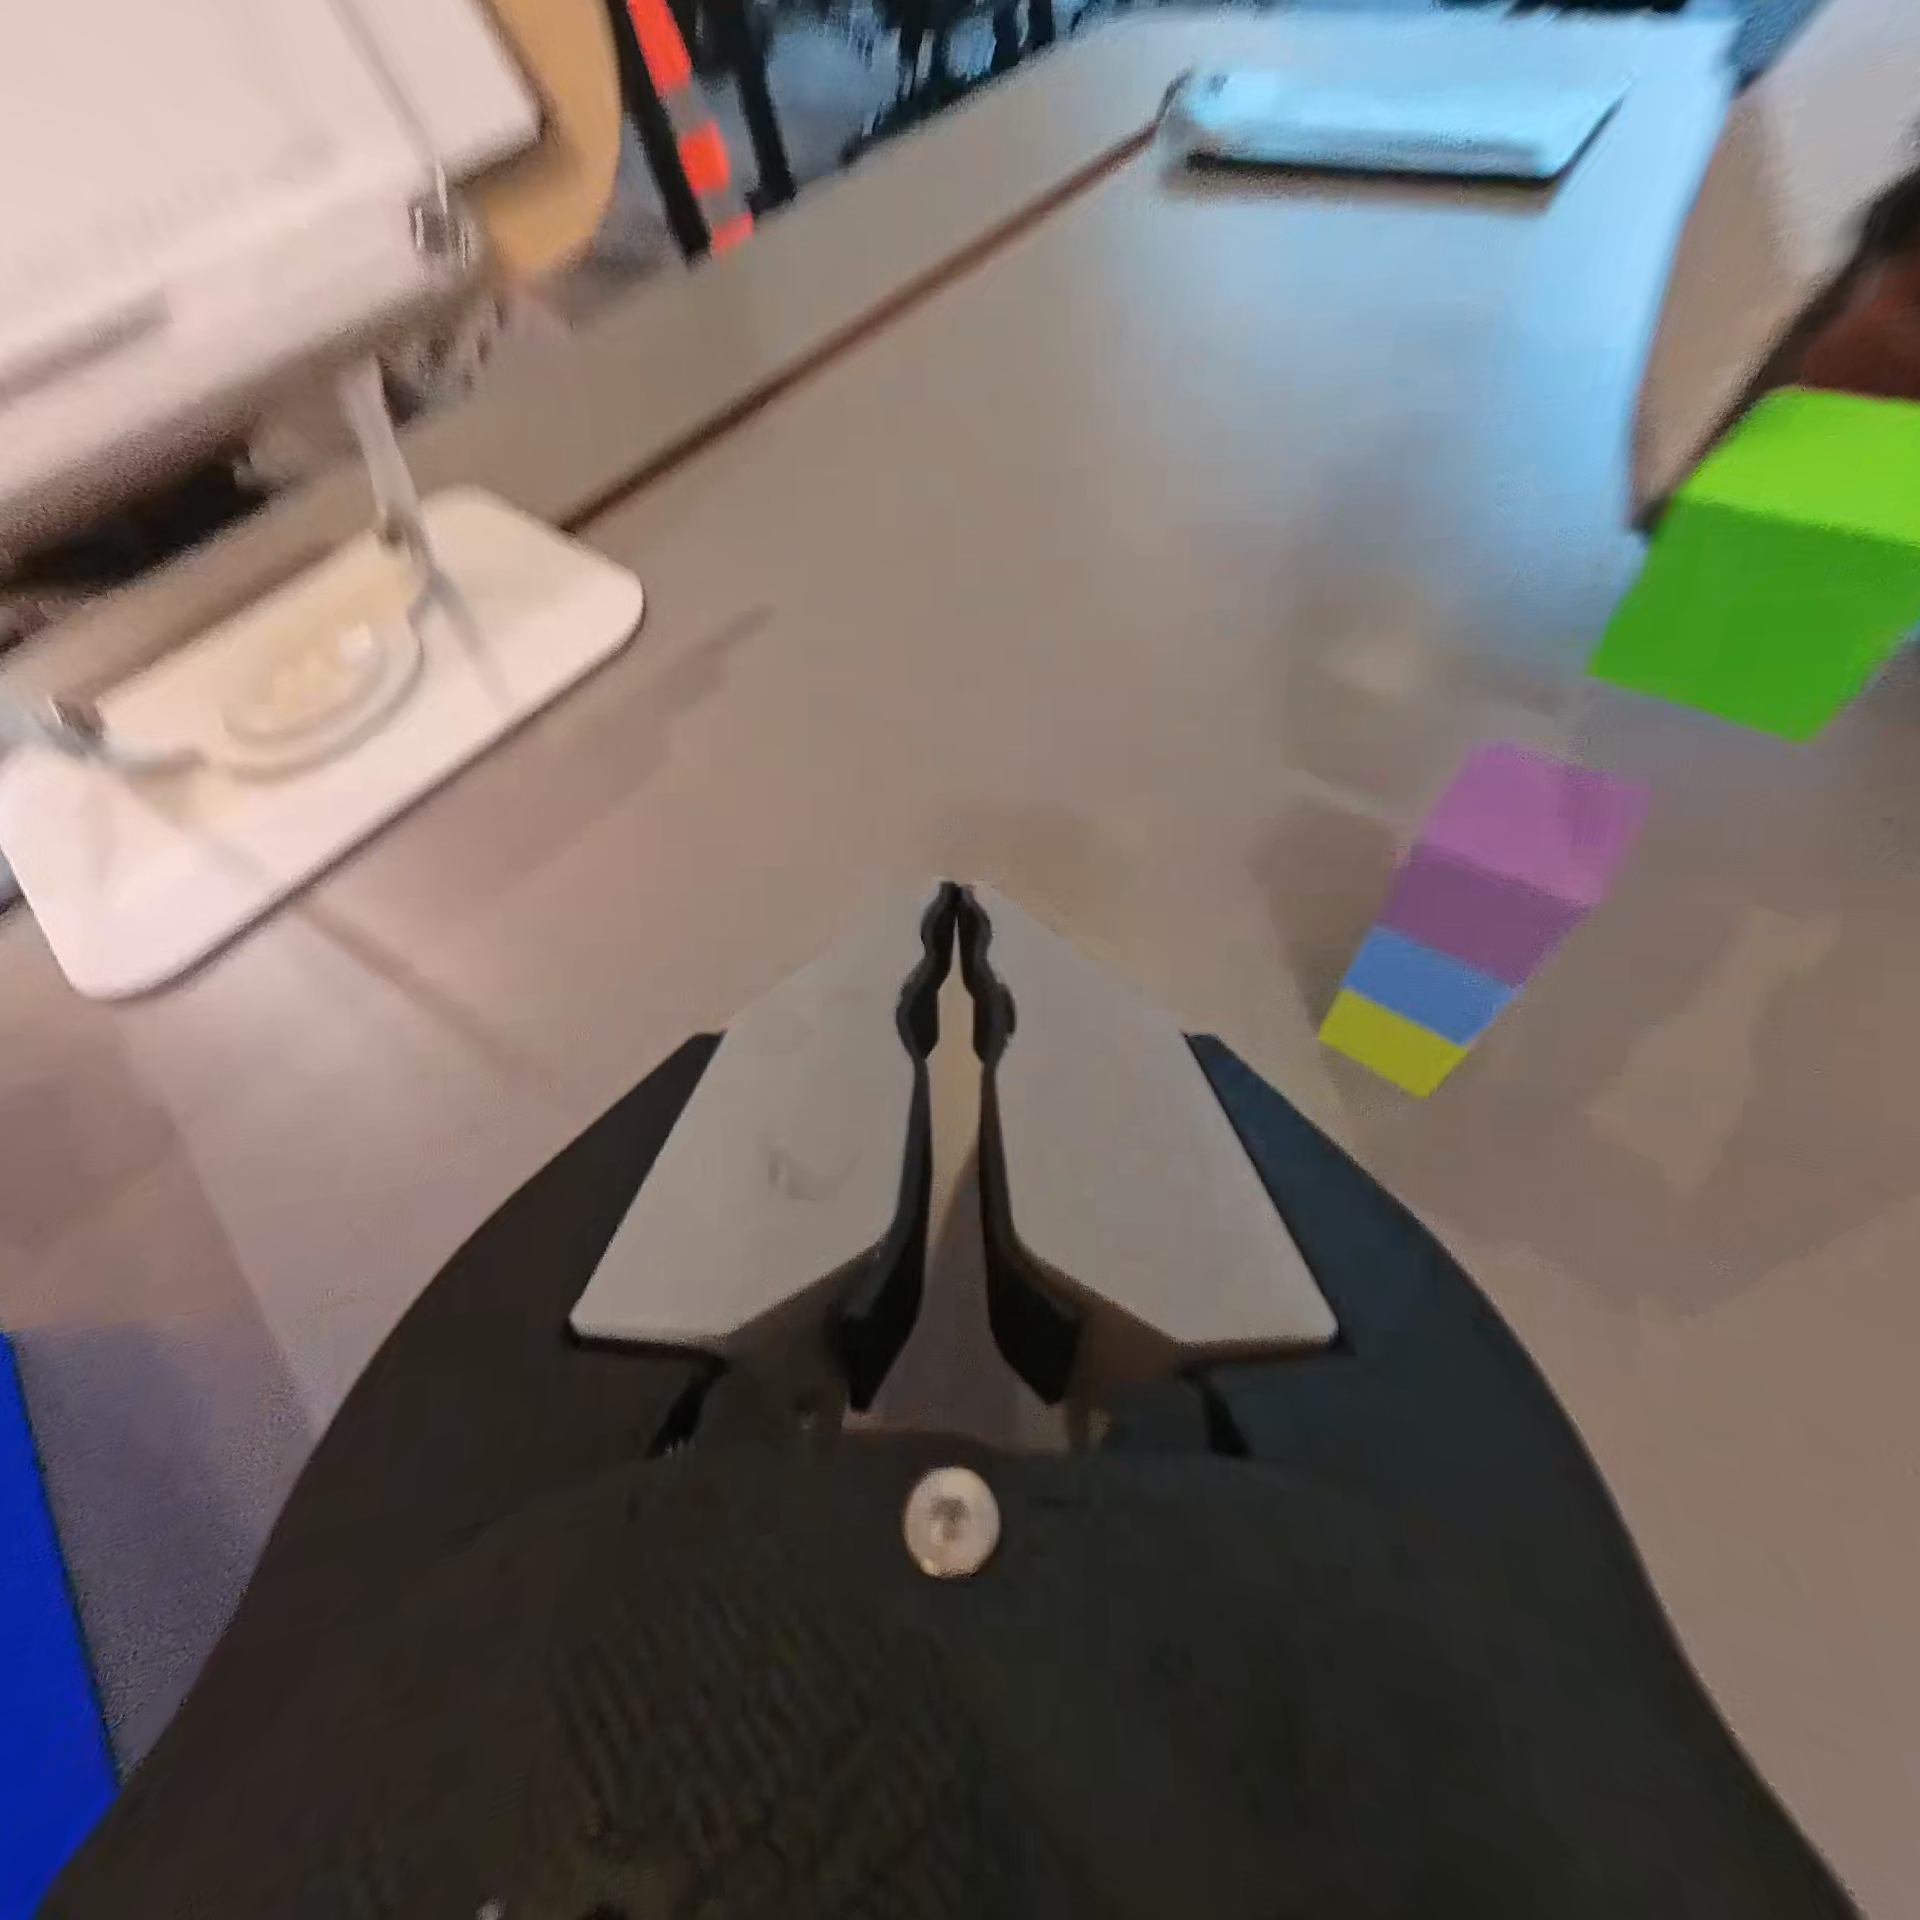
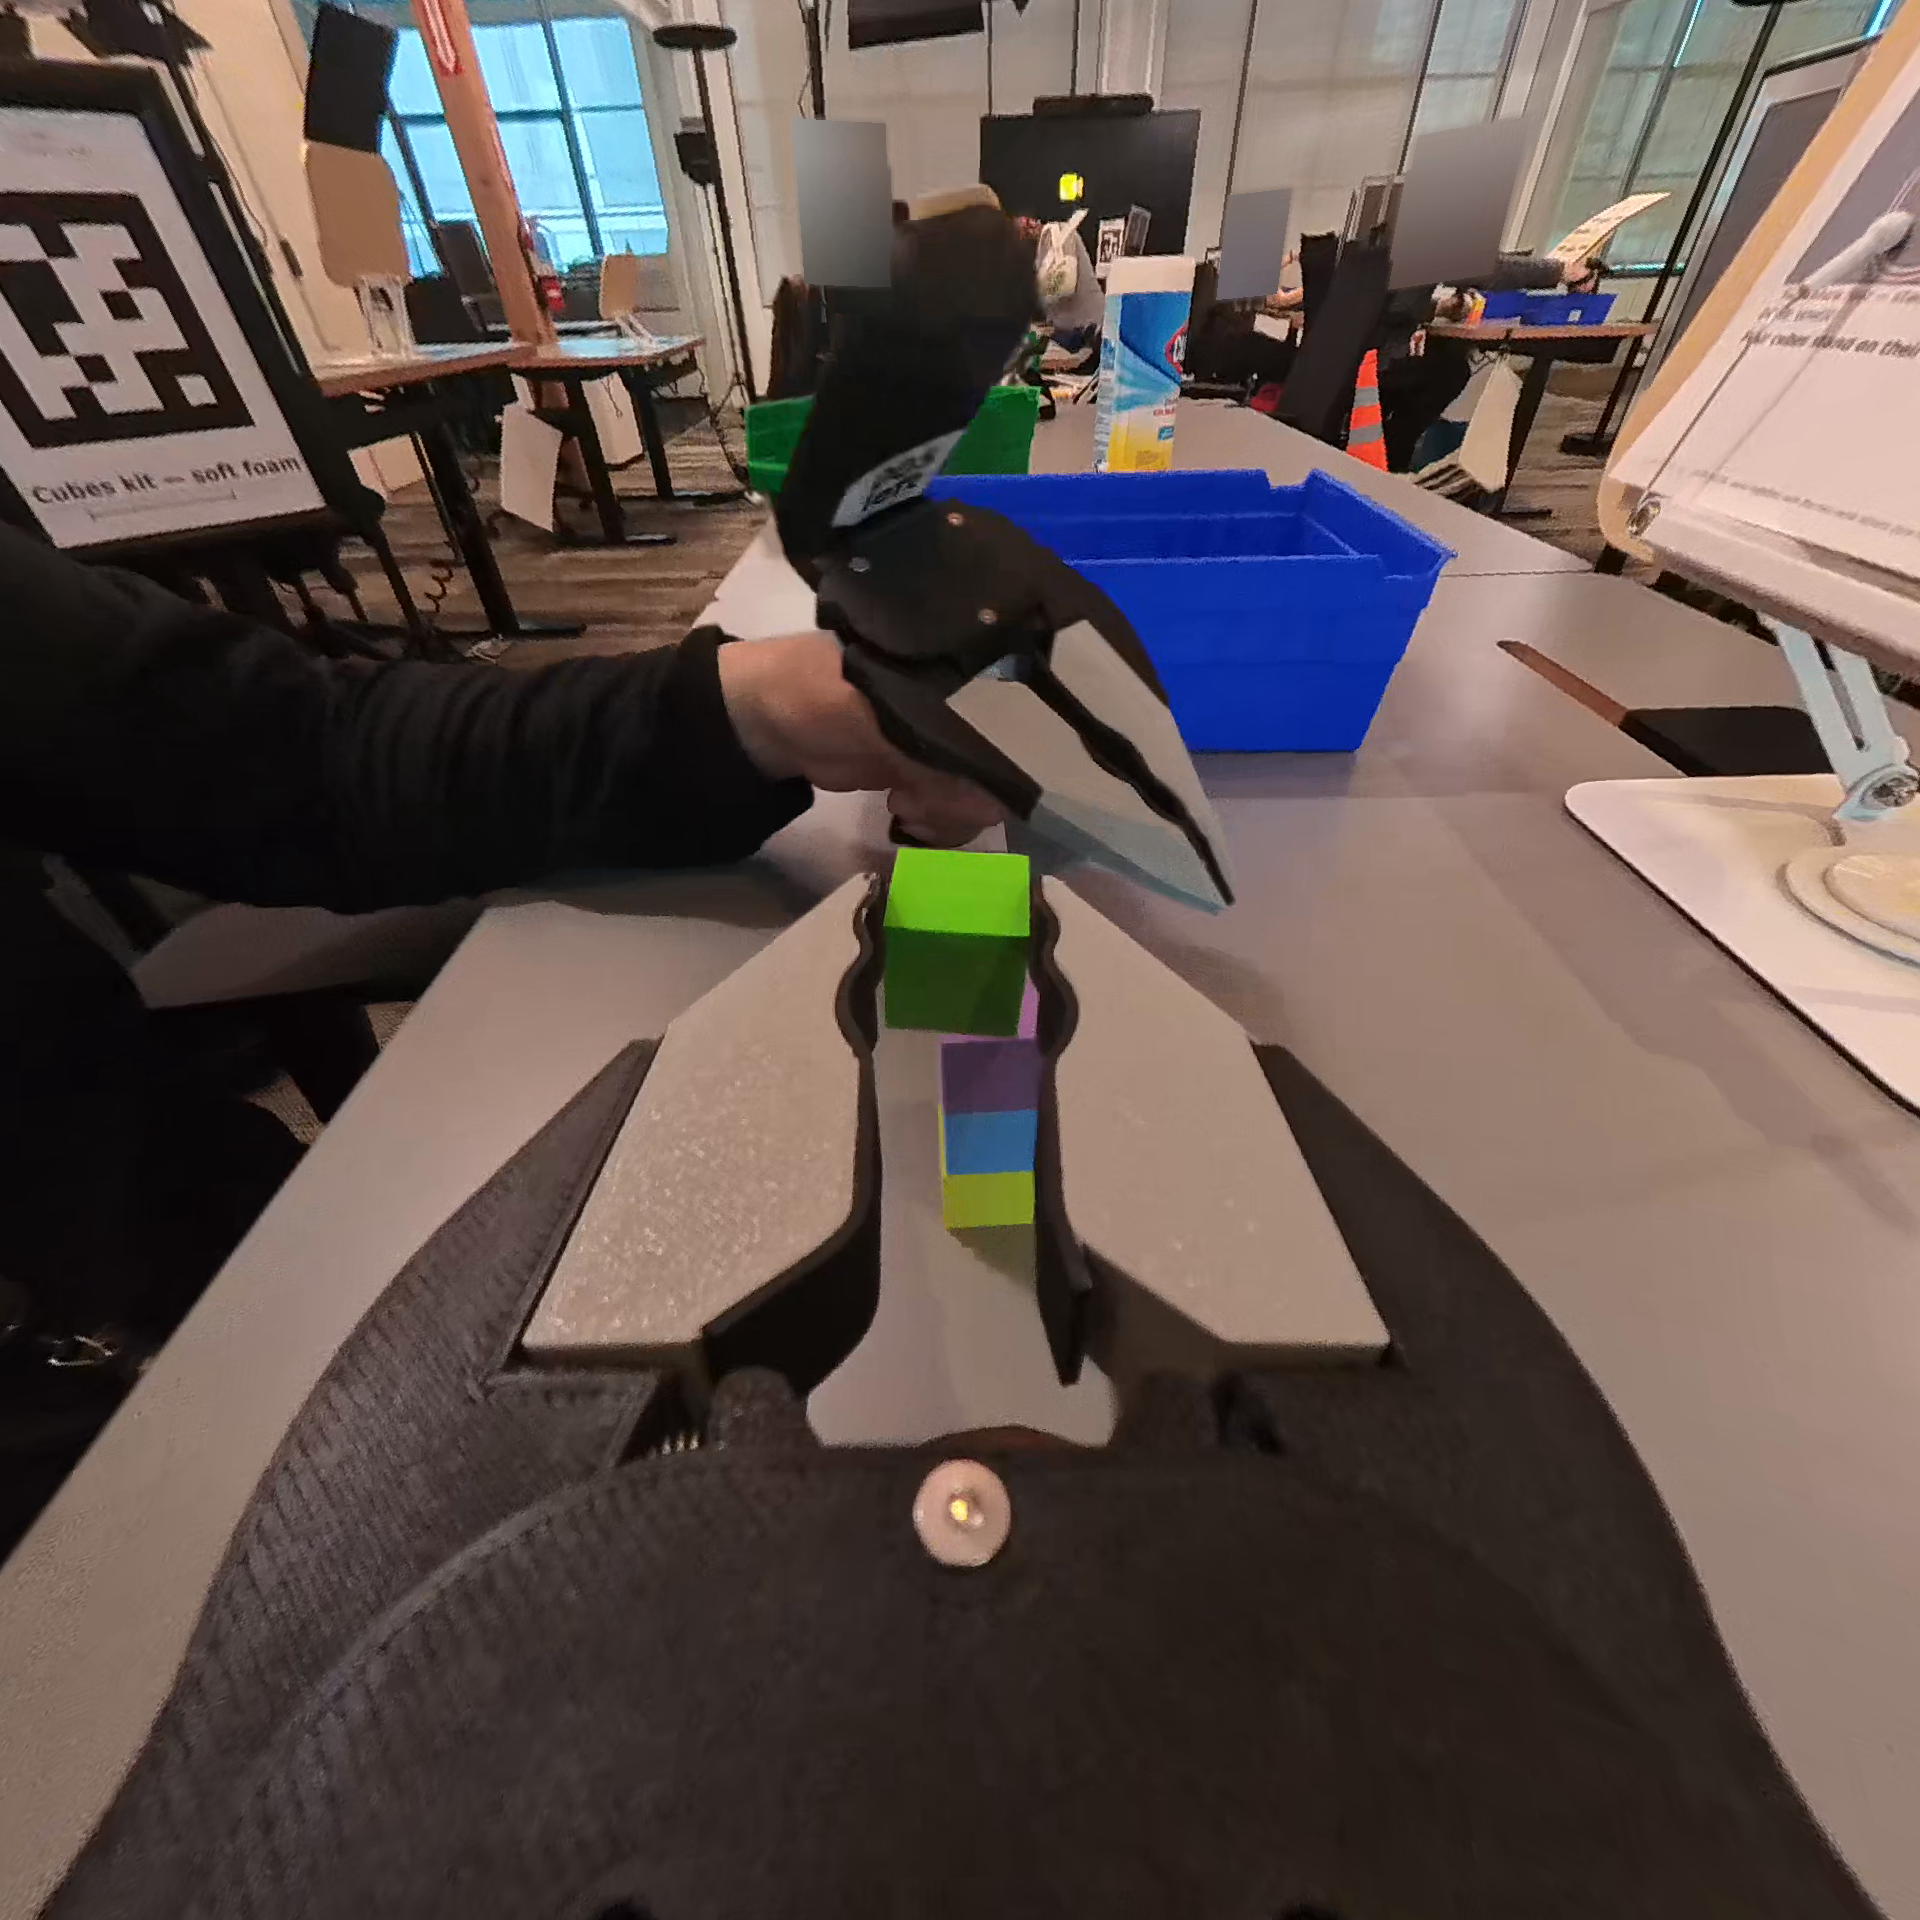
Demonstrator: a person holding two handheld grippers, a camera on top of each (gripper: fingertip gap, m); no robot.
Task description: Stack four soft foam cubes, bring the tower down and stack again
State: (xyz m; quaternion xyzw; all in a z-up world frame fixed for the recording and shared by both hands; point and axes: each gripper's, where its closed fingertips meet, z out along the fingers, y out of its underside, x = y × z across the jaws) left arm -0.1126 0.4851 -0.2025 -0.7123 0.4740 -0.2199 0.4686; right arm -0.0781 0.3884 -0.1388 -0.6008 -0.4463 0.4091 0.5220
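My right gripper [image 2: 956,940] is shut on a green foam cube [image 2: 954,940] and holds it just above a tower of three cubes on the grey table: purple [image 2: 992,1075] on top, blue [image 2: 992,1141] in the middle, yellow [image 2: 989,1200] at the bottom. The left wrist view shows the same green cube [image 1: 1766,582] in the air above the purple [image 1: 1512,862], blue [image 1: 1429,982] and yellow [image 1: 1392,1044] cubes at the right. My left gripper [image 1: 958,896] is shut and empty, left of the tower. It also shows in the right wrist view [image 2: 1210,878], raised behind the green cube.
A blue bin [image 2: 1247,613] stands on the table behind the tower, with a wipes canister [image 2: 1141,364] farther back. A white stand base [image 2: 1756,914] with a tilted board sits at the right. A person's black sleeve [image 2: 364,748] reaches in from the left.
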